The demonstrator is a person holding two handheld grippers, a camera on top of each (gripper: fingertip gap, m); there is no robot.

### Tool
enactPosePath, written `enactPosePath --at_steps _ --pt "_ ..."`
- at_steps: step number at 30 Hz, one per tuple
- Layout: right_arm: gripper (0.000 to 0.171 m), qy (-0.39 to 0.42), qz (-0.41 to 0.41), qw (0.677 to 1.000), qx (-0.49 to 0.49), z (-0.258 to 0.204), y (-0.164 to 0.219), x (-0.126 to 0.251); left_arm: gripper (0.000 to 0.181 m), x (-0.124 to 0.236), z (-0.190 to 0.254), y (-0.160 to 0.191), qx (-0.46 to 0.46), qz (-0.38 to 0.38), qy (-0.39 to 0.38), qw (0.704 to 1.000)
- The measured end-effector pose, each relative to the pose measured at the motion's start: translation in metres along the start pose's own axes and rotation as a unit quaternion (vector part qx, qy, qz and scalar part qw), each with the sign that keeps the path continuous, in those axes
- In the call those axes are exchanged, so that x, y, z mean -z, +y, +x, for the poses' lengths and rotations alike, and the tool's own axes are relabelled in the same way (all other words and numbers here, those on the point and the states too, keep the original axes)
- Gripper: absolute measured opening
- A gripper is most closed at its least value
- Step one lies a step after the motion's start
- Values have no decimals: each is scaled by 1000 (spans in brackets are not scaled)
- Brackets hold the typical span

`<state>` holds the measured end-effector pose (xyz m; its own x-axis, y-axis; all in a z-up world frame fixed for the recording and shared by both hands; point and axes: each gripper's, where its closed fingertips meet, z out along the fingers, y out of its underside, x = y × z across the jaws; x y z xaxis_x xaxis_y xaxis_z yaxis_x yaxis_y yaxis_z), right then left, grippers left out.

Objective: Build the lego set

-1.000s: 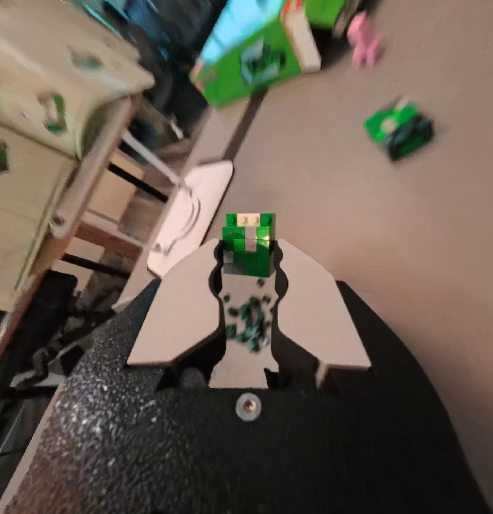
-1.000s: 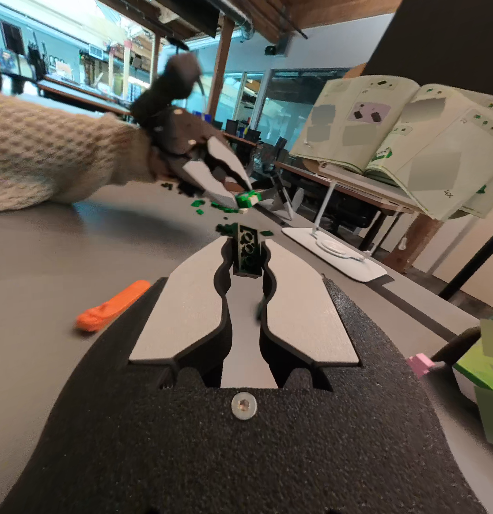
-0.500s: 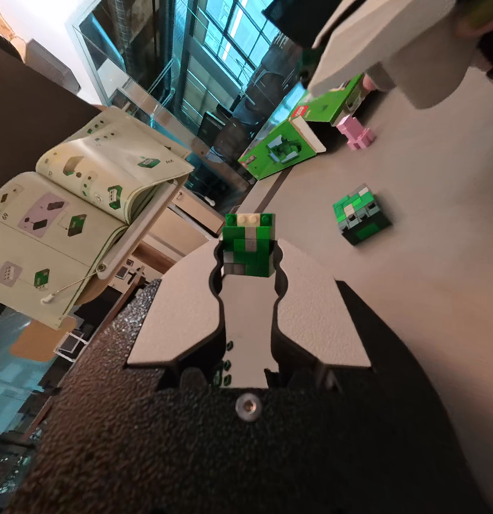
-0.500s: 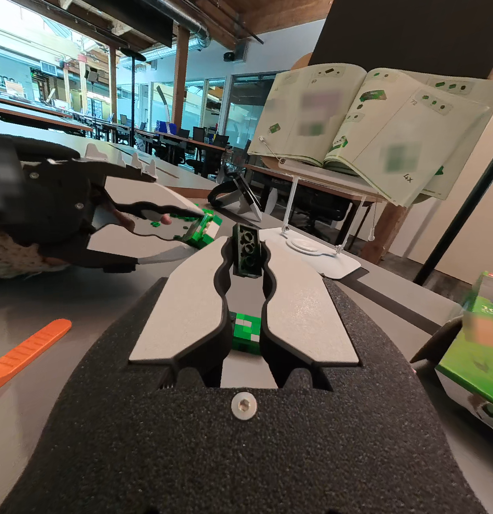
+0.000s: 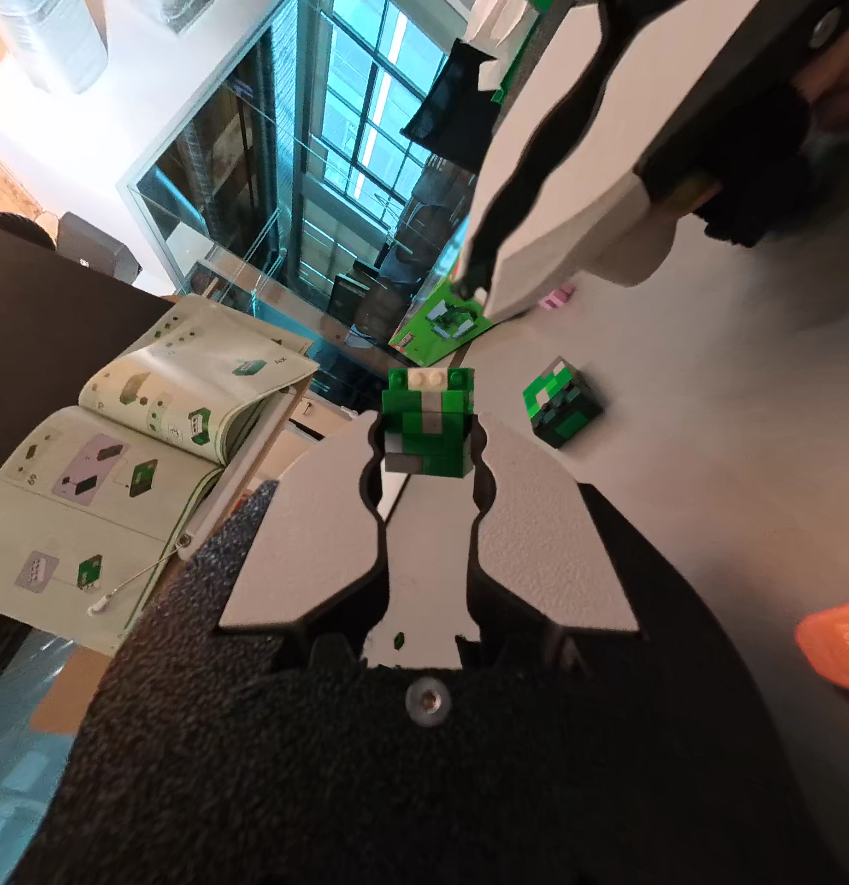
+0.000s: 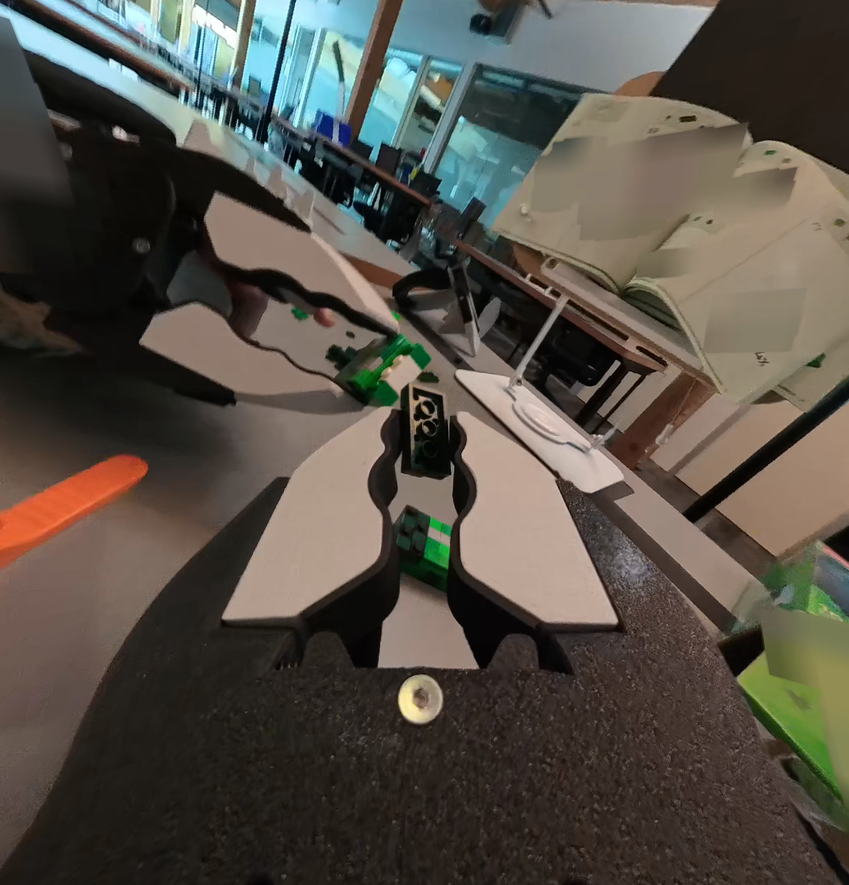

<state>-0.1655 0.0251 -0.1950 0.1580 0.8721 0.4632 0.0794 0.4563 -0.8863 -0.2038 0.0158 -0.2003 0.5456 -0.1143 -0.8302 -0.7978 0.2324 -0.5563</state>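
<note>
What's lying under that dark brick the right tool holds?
Below the dark brick, a green block cube sits on the grey table; the tool's fingers hide its sides.

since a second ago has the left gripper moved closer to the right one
Yes. In the right wrist view the left gripper, shut on its green block, has come from far back over the table to just ahead of the right gripper's dark brick.

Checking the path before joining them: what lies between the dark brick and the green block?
Nothing: right wrist view shows only open air between the dark brick and the green block.
</note>
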Motion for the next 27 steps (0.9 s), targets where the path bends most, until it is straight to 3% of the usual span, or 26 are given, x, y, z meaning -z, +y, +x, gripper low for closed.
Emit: enactPosePath --at_steps 7,14,18,21,23,27 --pt "18 -97 -116 986 69 -22 28 15 35 2 14 -7 -49 17 24 998" --pt "18 -191 -210 959 15 -43 55 21 35 -2 20 2 -17 -3 51 999" --pt "19 -211 -220 952 10 -48 60 23 35 -1 21 10 6 -26 63 998" --pt "38 -219 -213 952 -9 -48 57 23 35 -1 18 15 29 -34 62 997" --pt "41 -208 -199 957 -39 -42 51 21 35 1 15 13 33 -31 55 997" --pt "35 -182 -108 951 -226 -29 14 10 35 2 16 0 22 -14 48 998"
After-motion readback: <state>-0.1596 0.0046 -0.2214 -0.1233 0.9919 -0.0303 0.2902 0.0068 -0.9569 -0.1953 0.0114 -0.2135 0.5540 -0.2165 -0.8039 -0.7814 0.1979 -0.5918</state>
